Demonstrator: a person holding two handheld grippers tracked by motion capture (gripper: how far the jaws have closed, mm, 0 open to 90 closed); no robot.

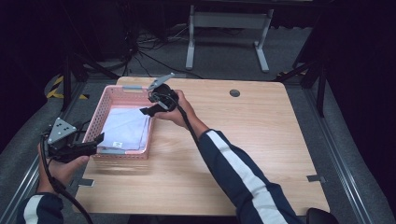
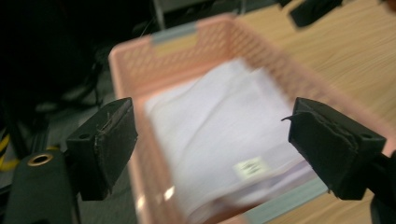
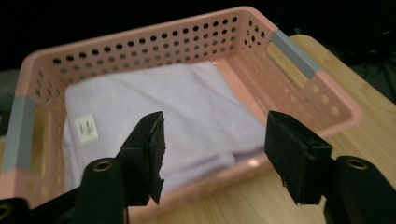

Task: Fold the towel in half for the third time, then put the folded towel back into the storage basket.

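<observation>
At the table's left, the folded lilac cloth (image 1: 125,129) is lying flat inside the pink perforated plastic basket (image 1: 106,99). Left gripper (image 1: 99,138) and right gripper (image 1: 148,111) are both hanging open and empty, likely letting it settle.

Navy sleeve (image 1: 243,179), white stripe, seemingly.

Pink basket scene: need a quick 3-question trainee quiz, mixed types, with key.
1. True or false: the folded lilac cloth lies inside the pink basket.
2. Multiple choice: how do the jaws of the right gripper stand? A) shut on the cloth B) open with nothing gripped C) shut on the basket rim
3. Fill in: the white label sits on the ____.

Key
1. True; the cloth lies flat on the basket floor.
2. B; the left gripper is open too, held off the basket's near end.
3. Cloth, near one of its corners.
</observation>
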